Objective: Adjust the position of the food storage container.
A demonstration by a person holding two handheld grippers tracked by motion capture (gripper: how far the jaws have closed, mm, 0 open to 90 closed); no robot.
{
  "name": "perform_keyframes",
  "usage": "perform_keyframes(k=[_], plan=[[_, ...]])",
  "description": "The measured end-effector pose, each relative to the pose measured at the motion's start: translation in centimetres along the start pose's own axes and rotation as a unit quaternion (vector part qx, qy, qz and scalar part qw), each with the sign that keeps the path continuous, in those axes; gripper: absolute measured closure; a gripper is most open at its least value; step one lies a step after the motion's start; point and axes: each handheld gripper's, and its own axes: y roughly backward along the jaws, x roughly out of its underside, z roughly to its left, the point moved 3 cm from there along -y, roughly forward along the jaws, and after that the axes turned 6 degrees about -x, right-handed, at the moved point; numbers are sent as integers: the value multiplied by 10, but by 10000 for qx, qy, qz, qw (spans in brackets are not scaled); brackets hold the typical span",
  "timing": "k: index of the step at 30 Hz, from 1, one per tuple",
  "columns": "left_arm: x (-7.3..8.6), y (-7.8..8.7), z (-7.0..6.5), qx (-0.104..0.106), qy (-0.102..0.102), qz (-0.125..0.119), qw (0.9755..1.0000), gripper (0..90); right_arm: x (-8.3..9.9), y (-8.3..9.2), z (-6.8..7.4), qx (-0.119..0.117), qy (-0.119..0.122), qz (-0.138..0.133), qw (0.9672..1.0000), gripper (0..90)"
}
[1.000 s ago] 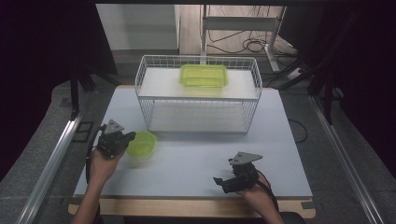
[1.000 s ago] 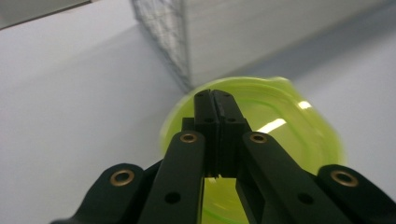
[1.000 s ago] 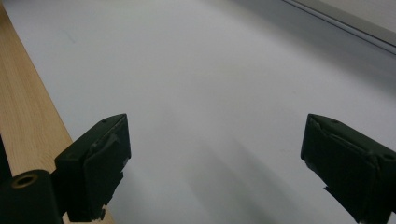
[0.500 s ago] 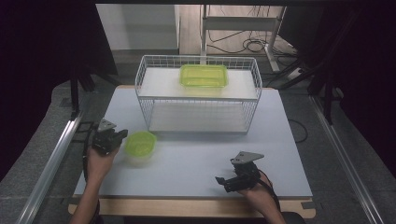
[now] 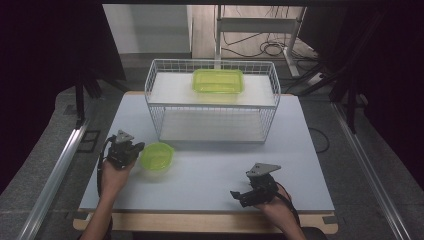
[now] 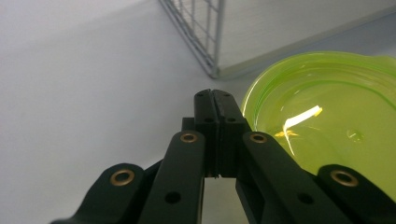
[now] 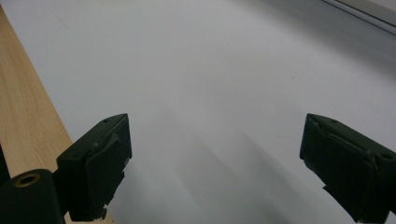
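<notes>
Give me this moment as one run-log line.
left gripper: shut, empty, beside round green bowl | right gripper: open, empty, over table near front edge | wire basket: green rectangular container on top

You've got no readable text, labels, brands, numbers or signs anywhere in these views.

Left hand-held gripper (image 5: 136, 148) jaws pressed together, right hand-held gripper (image 5: 238, 195) jaws spread wide, forearms low
</notes>
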Motion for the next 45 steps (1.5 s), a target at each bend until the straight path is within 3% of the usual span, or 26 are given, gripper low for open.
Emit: perform_keyframes(k=[12,17,26,31,34,37,45], plan=[[-3,1,-34,400,-170,43,9990,898,1,-1,-1,-22,8,40,10000,96],[-4,3,-51,604,-348,71,9975,898,2,-1,-1,-31,4,90,10000,96],[-6,3,-78,958,-469,101,9942,897,3,-1,-2,-45,10,104,9999,101],[-2,0,-70,1039,-321,254,9937,885,3,-1,-2,-54,37,110,9999,103],[7,-1,-63,1403,-331,397,9888,886,3,-1,-2,-52,27,98,9999,103],[12,3,-65,1516,-486,477,9861,886,3,-1,-2,-50,12,106,9999,103],[23,7,-78,1699,-547,578,9822,886,3,-1,-1,-72,34,98,9999,104]])
